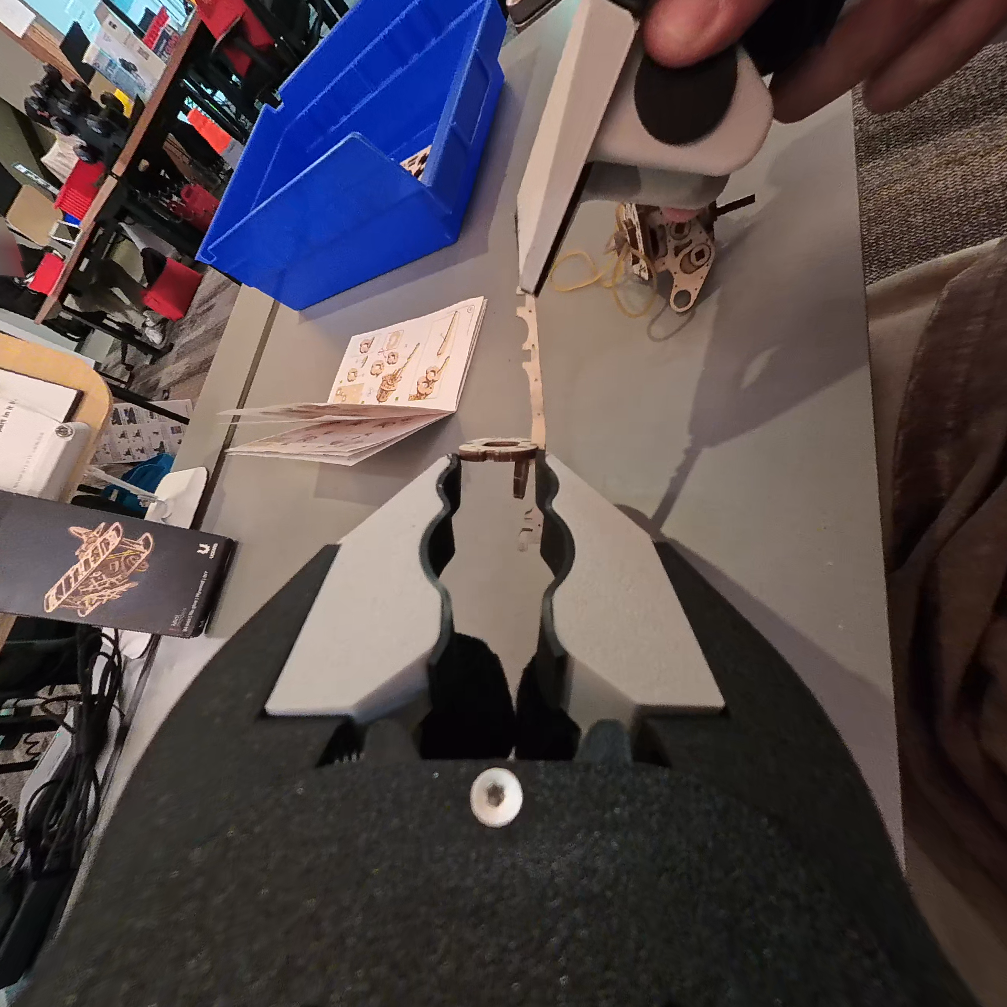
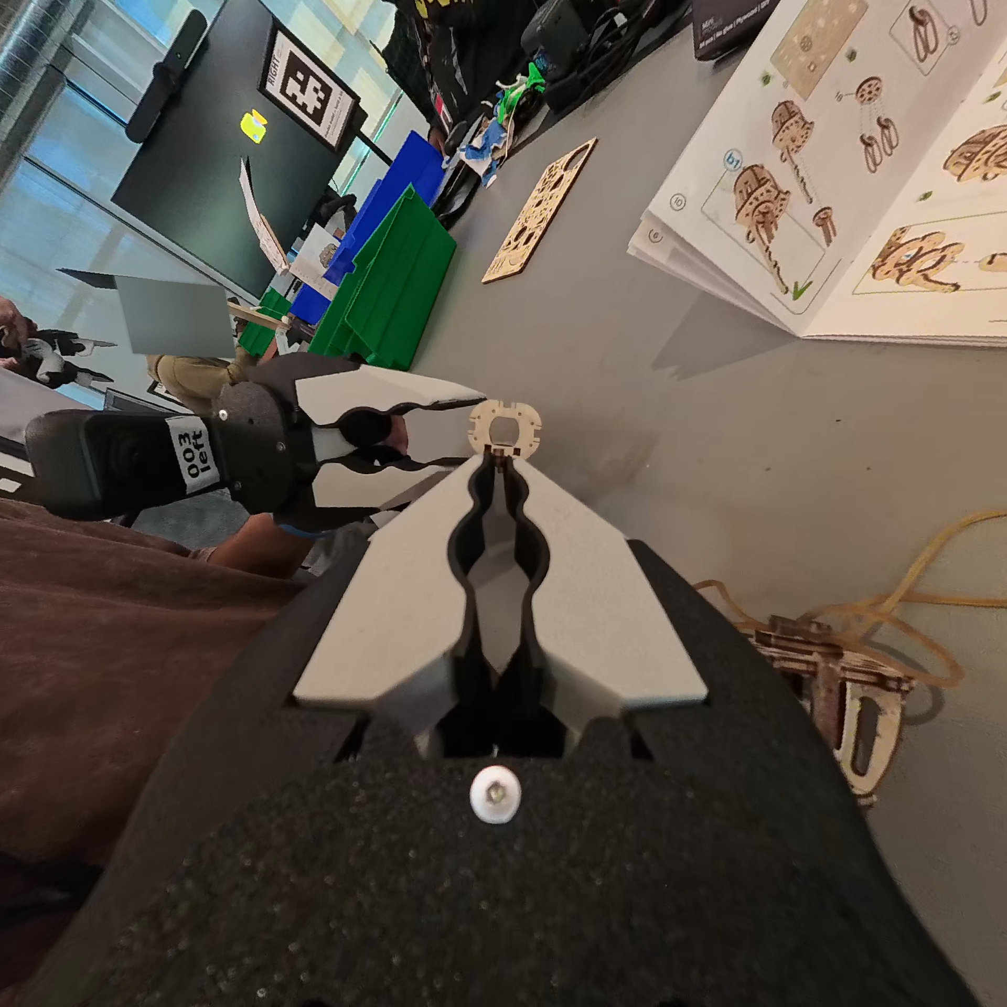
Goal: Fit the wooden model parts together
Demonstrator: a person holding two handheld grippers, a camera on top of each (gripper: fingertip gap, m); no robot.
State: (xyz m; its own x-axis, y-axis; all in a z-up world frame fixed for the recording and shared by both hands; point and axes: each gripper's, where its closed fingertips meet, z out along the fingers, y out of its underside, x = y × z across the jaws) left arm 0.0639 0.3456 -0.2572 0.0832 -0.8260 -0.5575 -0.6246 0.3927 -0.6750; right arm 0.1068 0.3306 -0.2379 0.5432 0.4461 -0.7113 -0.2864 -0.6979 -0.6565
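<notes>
The wooden ring (image 2: 505,429), a small pale plywood disc with a large central hole and notches cut around its rim, is held in the air above the grey bench (image 2: 708,436). In the right wrist view it stands face-on to the camera, its flat side turned back toward the right gripper (image 2: 498,463); in the left wrist view the same ring (image 1: 498,448) appears edge-on as a thin dark-edged sliver, lying across the tips of the left gripper (image 1: 498,463). A short wooden peg (image 1: 519,479) sticks out from the ring's rim at a right angle to its face.

The right gripper's jaws are nearly closed, pinching that peg at the ring's lower edge. The left gripper's jaws stand a little farther apart, their tips at either side of the ring; whether they actually press on it cannot be told.

A long thin wooden strip (image 1: 531,354) with notched edges lies flat on the bench, its long axis running away from the left camera. Near the bench's far right corner in that view sits a partly built wooden assembly (image 1: 670,250) among loose yellow rubber bands (image 1: 588,278). An open instruction booklet (image 1: 403,381) lies beside a blue bin (image 1: 349,180), and a flat wooden cut-out sheet (image 2: 537,212) rests farther along the bench.
</notes>
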